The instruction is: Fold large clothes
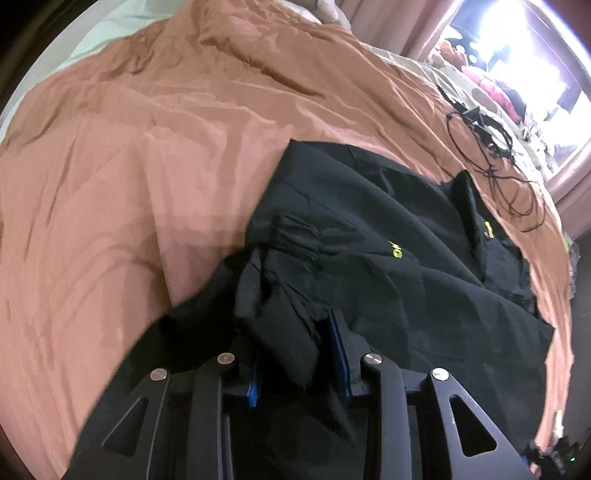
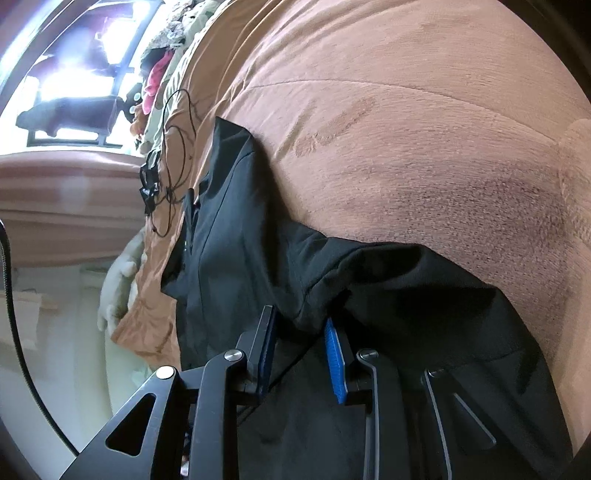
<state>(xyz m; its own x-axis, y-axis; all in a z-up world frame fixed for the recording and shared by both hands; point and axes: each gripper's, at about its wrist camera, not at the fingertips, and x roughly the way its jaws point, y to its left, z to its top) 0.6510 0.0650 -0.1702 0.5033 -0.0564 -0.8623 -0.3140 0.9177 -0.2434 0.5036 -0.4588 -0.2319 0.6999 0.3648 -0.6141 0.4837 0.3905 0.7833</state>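
A large black garment (image 1: 369,229) with small yellow print (image 1: 395,251) lies partly folded on a rust-orange bedspread (image 1: 147,147). My left gripper (image 1: 291,332) points steeply down at its near edge. A rumpled fold of the cloth sits loosely between the blue pads (image 1: 341,354), which stand apart from it, so the gripper is open. In the right wrist view the same black garment (image 2: 229,240) stretches away along the bedspread (image 2: 406,110). My right gripper (image 2: 300,315) is shut on a thick fold of its near edge, with cloth draped over the fingers.
A tangle of black cable (image 1: 495,158) lies on the bed beyond the garment, seen again as a cable (image 2: 177,147) in the right wrist view. Piled clothes and a bright window (image 1: 517,29) stand behind. The bed edge and pale floor (image 2: 74,332) lie to the left.
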